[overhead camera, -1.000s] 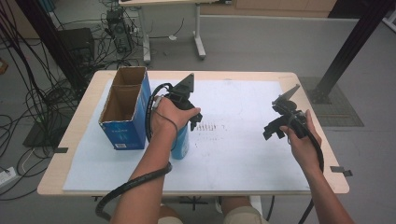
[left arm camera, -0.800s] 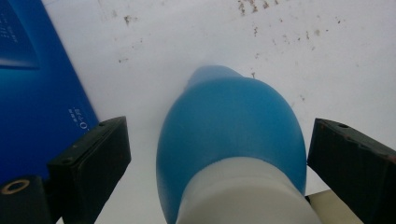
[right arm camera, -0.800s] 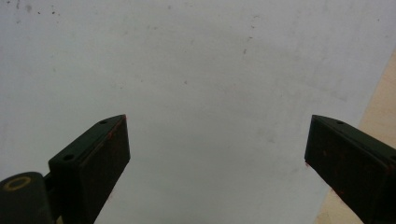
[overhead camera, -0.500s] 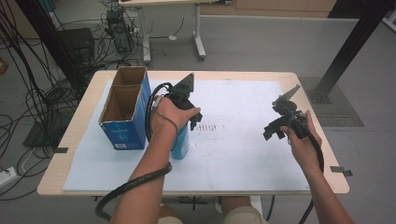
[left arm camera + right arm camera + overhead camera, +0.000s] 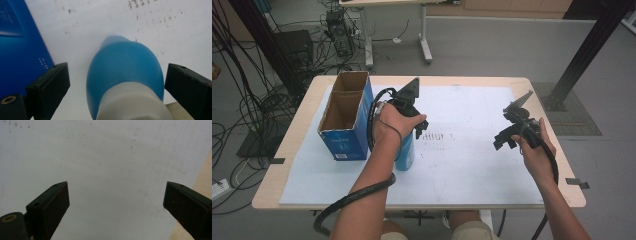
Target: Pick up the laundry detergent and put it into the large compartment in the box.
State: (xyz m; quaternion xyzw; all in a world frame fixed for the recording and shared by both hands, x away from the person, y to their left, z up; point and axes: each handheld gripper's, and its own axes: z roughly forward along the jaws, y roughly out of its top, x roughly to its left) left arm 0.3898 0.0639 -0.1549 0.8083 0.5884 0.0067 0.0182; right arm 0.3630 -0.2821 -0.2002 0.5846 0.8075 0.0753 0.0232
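A blue bottle (image 5: 125, 67) with a white cap stands on the white sheet, seen from above between the jaws of my left gripper (image 5: 116, 82). The jaws stand wide on either side of it, with a clear gap on the left side. In the high view the bottle (image 5: 407, 152) sits just right of the blue box, under my left gripper (image 5: 412, 131) and the hand holding it. My right gripper (image 5: 503, 141) hovers over the right part of the sheet. Its jaws (image 5: 115, 202) are open with nothing between them.
An open-topped blue cardboard box (image 5: 344, 122) stands at the table's left, close beside the bottle; its side (image 5: 20, 50) is near my left jaw. A white sheet (image 5: 462, 165) covers most of the wooden table (image 5: 557, 135). The table edge (image 5: 205, 170) lies near my right gripper.
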